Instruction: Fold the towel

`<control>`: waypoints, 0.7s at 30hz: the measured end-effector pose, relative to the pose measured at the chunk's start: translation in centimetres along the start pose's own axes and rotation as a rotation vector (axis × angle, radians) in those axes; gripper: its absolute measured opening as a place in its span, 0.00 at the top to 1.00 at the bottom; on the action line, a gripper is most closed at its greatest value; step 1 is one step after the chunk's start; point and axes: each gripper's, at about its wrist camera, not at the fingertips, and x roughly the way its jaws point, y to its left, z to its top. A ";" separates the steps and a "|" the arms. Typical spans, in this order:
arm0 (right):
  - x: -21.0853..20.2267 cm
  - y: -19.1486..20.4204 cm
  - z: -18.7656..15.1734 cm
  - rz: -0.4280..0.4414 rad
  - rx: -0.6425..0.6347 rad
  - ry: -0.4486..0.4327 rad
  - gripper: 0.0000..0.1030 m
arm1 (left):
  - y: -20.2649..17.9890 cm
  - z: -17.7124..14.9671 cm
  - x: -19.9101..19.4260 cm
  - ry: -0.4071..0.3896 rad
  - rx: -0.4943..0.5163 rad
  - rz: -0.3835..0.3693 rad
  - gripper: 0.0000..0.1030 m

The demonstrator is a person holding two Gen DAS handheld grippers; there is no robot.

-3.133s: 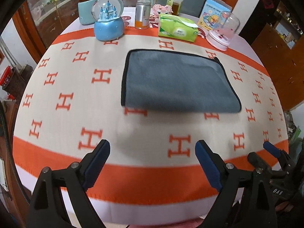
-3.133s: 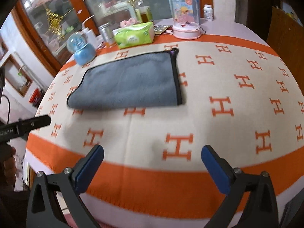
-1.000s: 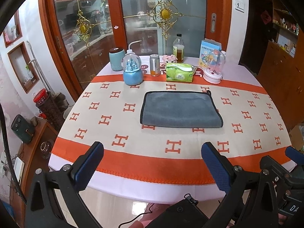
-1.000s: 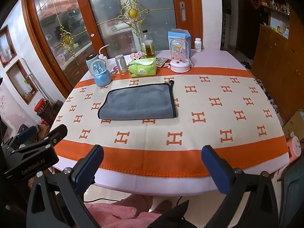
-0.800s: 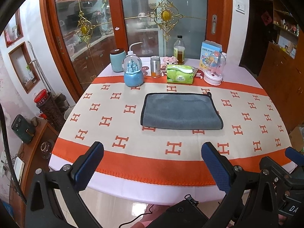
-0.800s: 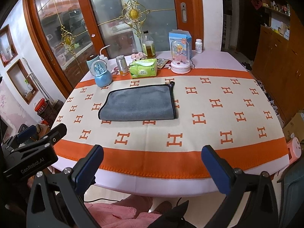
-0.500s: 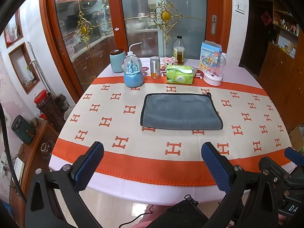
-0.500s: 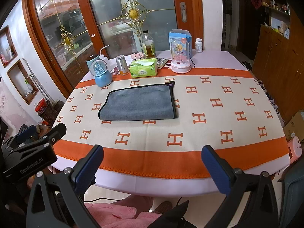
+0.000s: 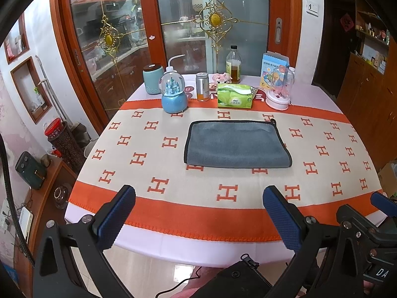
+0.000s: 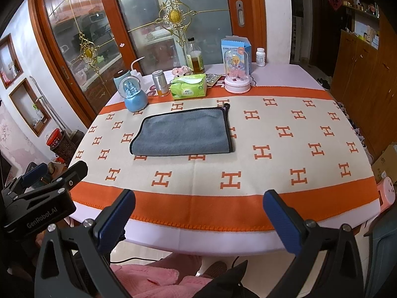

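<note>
A grey towel (image 9: 235, 144) with a black hem lies folded flat in the middle of the table, also in the right wrist view (image 10: 183, 132). My left gripper (image 9: 198, 213) is open and empty, held off the table's near edge, well short of the towel. My right gripper (image 10: 198, 213) is open and empty, also back past the near edge. The left gripper shows at the left of the right wrist view (image 10: 47, 186), and the right gripper's tip at the right of the left wrist view (image 9: 383, 203).
The table wears an orange and cream cloth (image 9: 158, 186) with H marks. Along its far side stand a blue snow globe (image 9: 173, 94), a metal can (image 9: 202, 87), a green tissue pack (image 9: 234, 98), a bottle (image 9: 233, 64) and a pink dome toy (image 9: 279, 92). Glass doors stand behind.
Over three seconds both grippers pulled back from just above the table to beyond its near edge. In the last second almost nothing moved. The towel has not moved.
</note>
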 end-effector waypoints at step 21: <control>0.0 0.4 -0.3 0.001 -0.001 0.001 0.00 | -0.1 -0.4 0.0 -0.003 0.009 -0.010 0.01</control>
